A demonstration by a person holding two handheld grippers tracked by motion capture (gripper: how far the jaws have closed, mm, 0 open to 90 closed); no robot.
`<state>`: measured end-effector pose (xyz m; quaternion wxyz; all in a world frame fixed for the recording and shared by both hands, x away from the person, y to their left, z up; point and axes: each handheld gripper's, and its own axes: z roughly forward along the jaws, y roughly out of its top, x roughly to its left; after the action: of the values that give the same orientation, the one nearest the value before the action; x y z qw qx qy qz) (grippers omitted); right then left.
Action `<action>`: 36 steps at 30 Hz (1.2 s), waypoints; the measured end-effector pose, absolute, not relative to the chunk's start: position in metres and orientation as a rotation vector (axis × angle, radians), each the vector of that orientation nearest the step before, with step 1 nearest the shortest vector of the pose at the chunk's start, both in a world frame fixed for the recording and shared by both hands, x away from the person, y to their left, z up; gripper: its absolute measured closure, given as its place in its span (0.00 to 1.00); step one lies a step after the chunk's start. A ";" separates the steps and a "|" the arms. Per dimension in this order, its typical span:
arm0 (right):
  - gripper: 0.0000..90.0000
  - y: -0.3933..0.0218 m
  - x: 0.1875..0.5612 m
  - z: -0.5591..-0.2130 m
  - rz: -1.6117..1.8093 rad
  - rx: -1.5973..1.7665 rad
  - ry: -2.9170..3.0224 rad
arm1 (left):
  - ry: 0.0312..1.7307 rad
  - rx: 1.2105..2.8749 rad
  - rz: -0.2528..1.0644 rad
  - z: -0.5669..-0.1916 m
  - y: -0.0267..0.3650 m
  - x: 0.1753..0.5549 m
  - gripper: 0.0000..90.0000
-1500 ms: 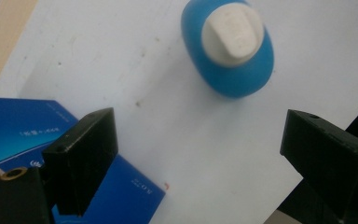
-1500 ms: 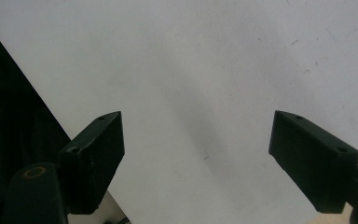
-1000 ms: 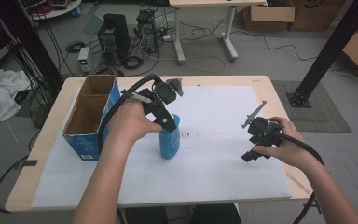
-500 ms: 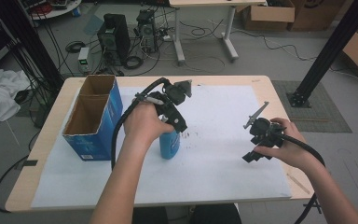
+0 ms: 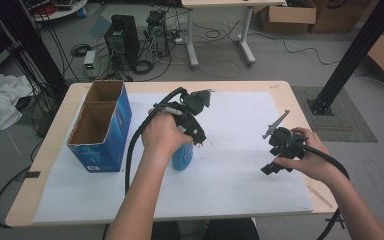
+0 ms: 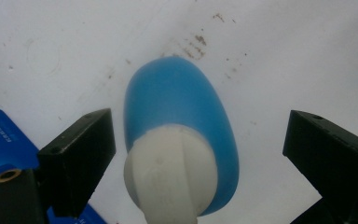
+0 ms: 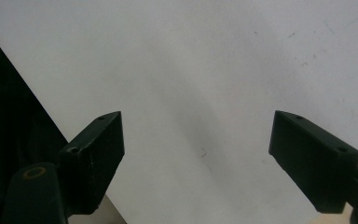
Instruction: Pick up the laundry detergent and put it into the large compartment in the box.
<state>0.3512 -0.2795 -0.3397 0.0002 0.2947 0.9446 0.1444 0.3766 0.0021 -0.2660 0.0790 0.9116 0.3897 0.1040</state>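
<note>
The left tongs (image 6: 196,154) are gaping wide around the blue bottle (image 6: 182,121), touching nothing. The right tongs (image 7: 196,154) are hanging equally wide over bare white paper (image 7: 205,60). The high view is adding a blue box (image 5: 101,127) beyond the left tongs.

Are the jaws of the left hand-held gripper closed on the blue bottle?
No, in the left gripper view the left hand-held gripper has both jaws standing apart from the blue bottle, with white paper visible in each gap.
</note>
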 end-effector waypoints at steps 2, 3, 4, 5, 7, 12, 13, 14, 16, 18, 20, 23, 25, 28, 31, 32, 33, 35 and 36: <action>0.20 -0.279 0.351 -0.340 0.456 0.930 2.966 | 1.172 2.729 0.301 -0.269 0.001 0.378 0.11; 0.20 -0.279 0.351 -0.340 0.454 0.926 2.967 | 1.177 2.729 0.287 -0.270 0.001 0.378 0.12; 0.20 -0.279 0.351 -0.340 0.452 0.925 2.968 | 1.178 2.738 0.292 -0.271 0.001 0.378 0.12; 0.20 -0.279 0.351 -0.340 0.450 0.929 2.969 | 1.181 2.741 0.295 -0.273 0.000 0.379 0.12; 0.20 -0.279 0.351 -0.340 0.452 0.928 2.968 | 1.187 2.746 0.300 -0.275 0.000 0.379 0.12; 0.20 -0.279 0.351 -0.342 0.453 0.926 2.969 | 1.218 2.736 0.315 -0.278 0.001 0.381 0.12; 0.20 -0.279 0.351 -0.342 0.455 0.927 2.968 | 1.219 2.735 0.312 -0.279 0.002 0.382 0.12; 0.20 -0.279 0.351 -0.342 0.455 0.926 2.969 | 1.223 2.734 0.313 -0.279 0.002 0.382 0.12; 0.20 -0.279 0.351 -0.343 0.454 0.925 2.968 | 1.232 2.736 0.319 -0.280 0.002 0.383 0.12; 0.20 -0.280 0.351 -0.343 0.458 0.924 2.969 | 1.240 2.732 0.319 -0.281 0.003 0.384 0.12; 0.20 -0.280 0.351 -0.343 0.459 0.931 2.968 | 1.244 2.732 0.315 -0.282 0.003 0.386 0.12; 0.20 -0.280 0.352 -0.344 0.458 0.930 2.971 | 1.255 2.729 0.309 -0.284 0.004 0.387 0.12; 0.20 -0.280 0.352 -0.345 0.458 0.924 2.972 | 1.258 2.734 0.304 -0.284 0.004 0.388 0.12; 0.20 -0.280 0.352 -0.345 0.458 0.932 2.972 | 1.267 2.733 0.306 -0.286 0.003 0.388 0.12; 0.20 -0.279 0.352 -0.346 0.456 0.931 2.974 | 1.270 2.737 0.307 -0.286 0.003 0.389 0.12; 0.20 -0.279 0.352 -0.346 0.459 0.922 2.974 | 1.275 2.737 0.306 -0.286 0.003 0.390 0.12; 0.20 -0.279 0.352 -0.346 0.458 0.923 2.974 | 1.279 2.735 0.309 -0.287 0.003 0.390 0.12; 0.20 -0.279 0.352 -0.346 0.456 0.926 2.973 | 1.287 2.736 0.307 -0.287 0.004 0.391 0.13; 0.20 -0.279 0.352 -0.346 0.457 0.927 2.974 | 1.289 2.733 0.306 -0.287 0.004 0.391 0.13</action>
<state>0.3517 -0.2788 -0.3459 -0.0035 0.2943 0.9446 0.1452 0.3911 0.0038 -0.2873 0.0521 0.8986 0.4239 0.1006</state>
